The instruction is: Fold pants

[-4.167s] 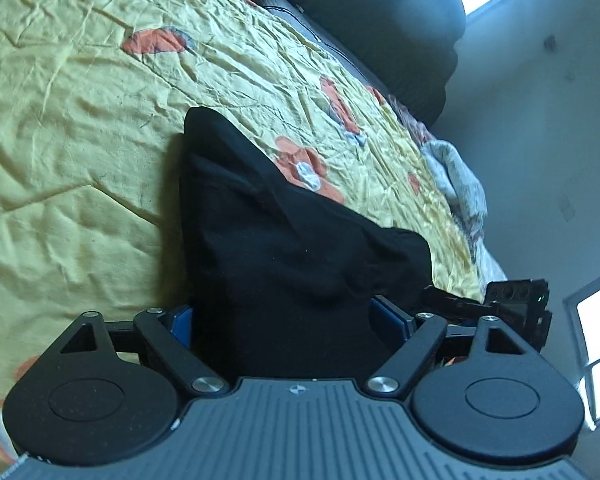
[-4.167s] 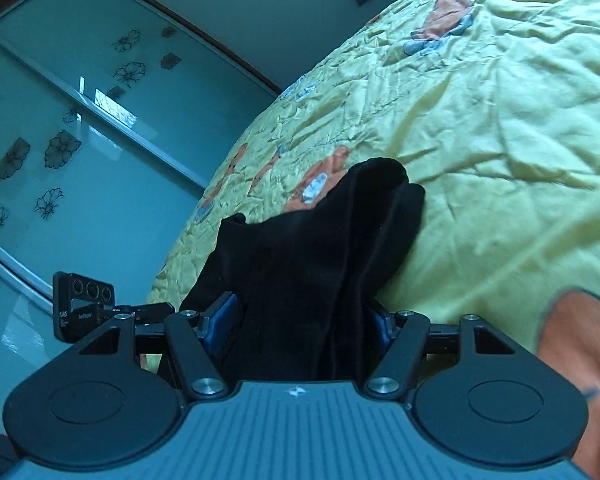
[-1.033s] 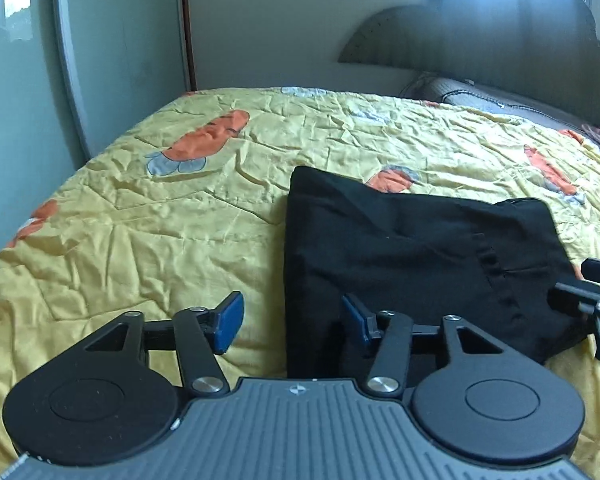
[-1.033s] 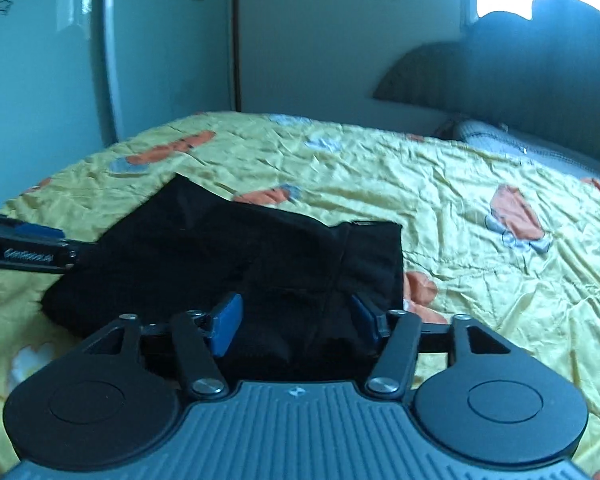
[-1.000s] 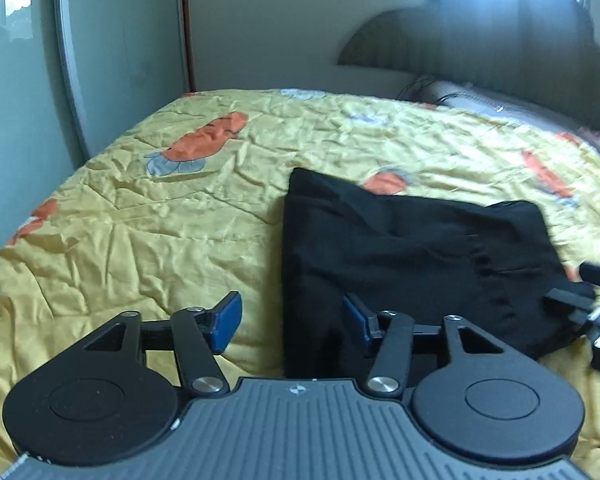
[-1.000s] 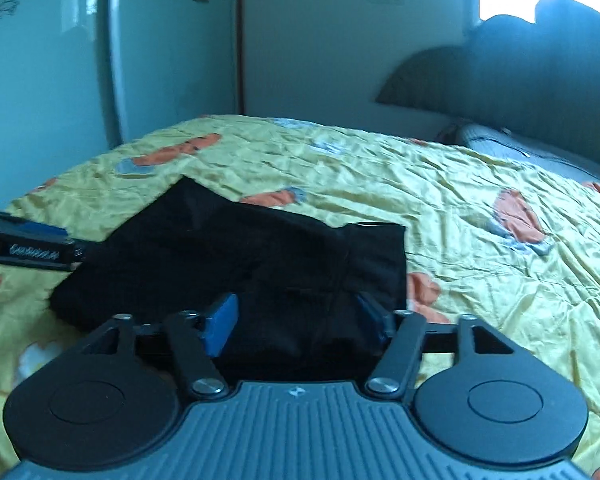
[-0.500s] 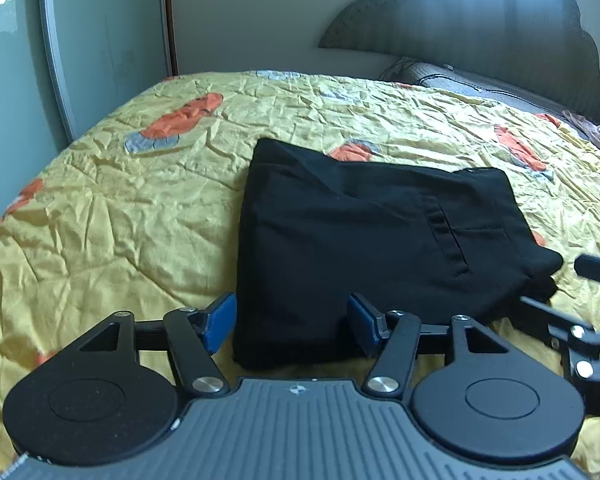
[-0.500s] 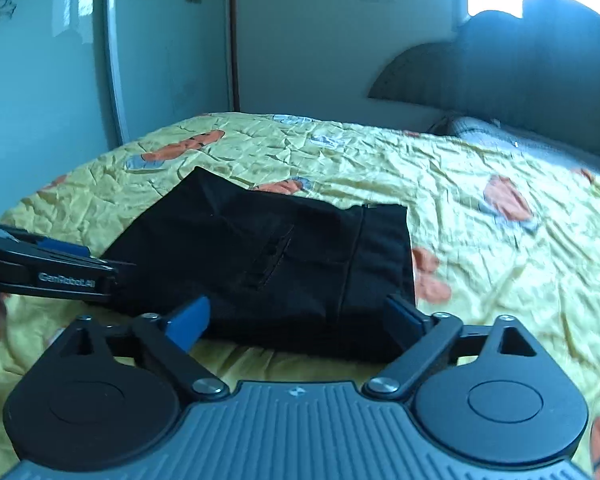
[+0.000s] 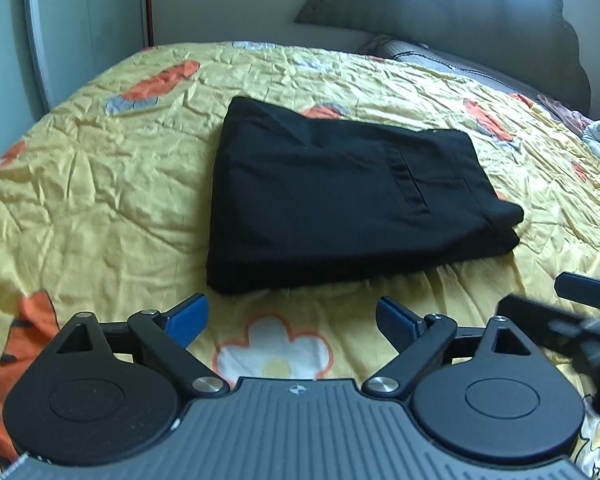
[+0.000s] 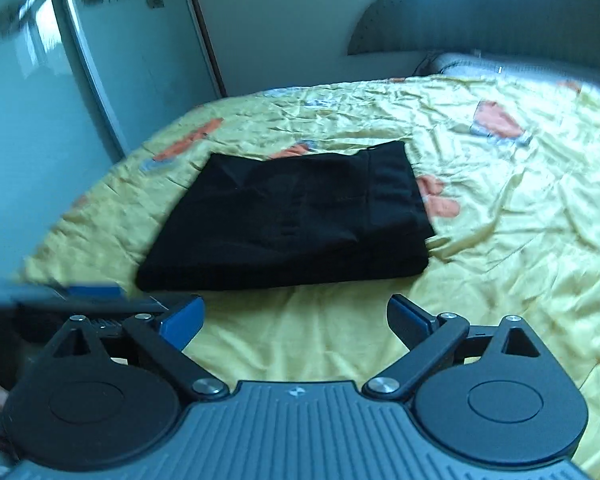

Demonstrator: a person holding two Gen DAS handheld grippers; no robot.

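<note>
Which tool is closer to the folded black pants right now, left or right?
Left, slightly. The left tool sits just short of the pants' near edge; the right tool is a bit farther back. Neither touches them.

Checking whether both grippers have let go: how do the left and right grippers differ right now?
The left gripper hangs above a white flower print; the right gripper hangs above plain yellow bedspread. The left gripper's jaws are opening, while the right gripper's already stand wide. Both hold nothing, and both sit short of the folded black pants, apart from them.
</note>
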